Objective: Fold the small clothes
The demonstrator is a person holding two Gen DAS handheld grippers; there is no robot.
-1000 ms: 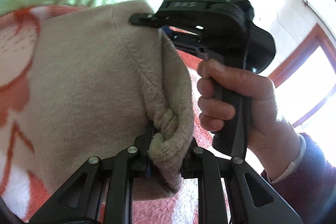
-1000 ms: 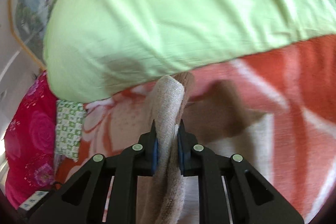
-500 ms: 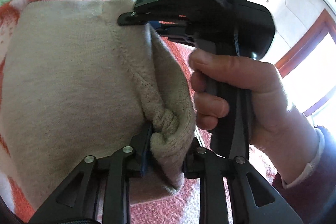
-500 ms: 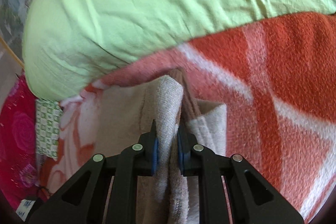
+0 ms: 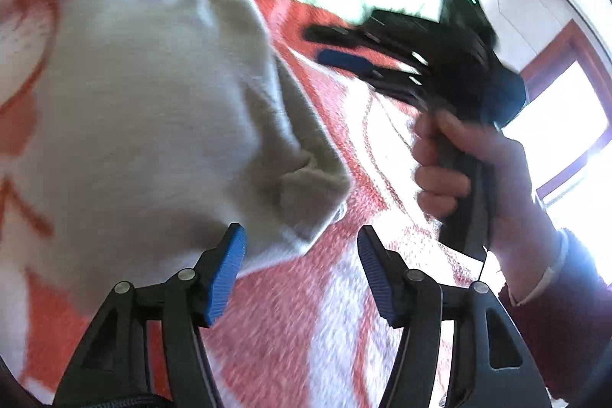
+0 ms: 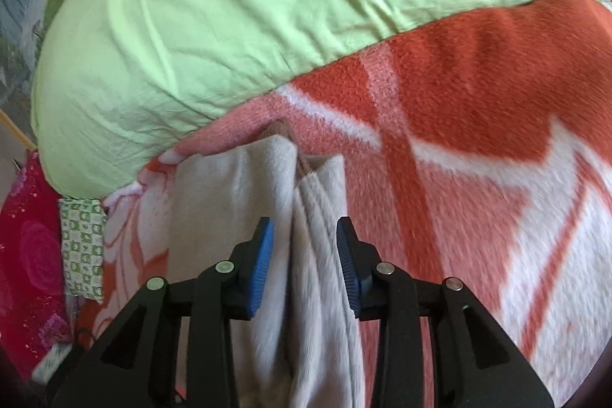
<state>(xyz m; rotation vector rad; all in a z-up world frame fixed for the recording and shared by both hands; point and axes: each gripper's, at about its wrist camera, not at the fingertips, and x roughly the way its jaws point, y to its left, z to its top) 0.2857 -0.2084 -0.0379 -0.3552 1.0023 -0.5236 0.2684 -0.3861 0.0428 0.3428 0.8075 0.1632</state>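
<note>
A small beige knit garment (image 5: 153,125) lies folded on the orange and white blanket (image 5: 290,324). My left gripper (image 5: 302,266) is open, its blue pads just below the garment's lower right corner, holding nothing. My right gripper (image 6: 304,255) is open too, its jaws either side of the garment's folded edge (image 6: 306,255) without pinching it. The right gripper also shows in the left wrist view (image 5: 382,64), held in a hand, off the garment to its right.
A light green pillow (image 6: 237,10) lies along the far edge of the blanket (image 6: 478,125). A red floral cloth (image 6: 26,255) and a green checked cloth (image 6: 82,251) lie at the left. A window (image 5: 566,125) is at the right.
Both grippers were shut on the garment and have opened. The garment now lies flat on the blanket. The right gripper has drawn away to the right of it.
</note>
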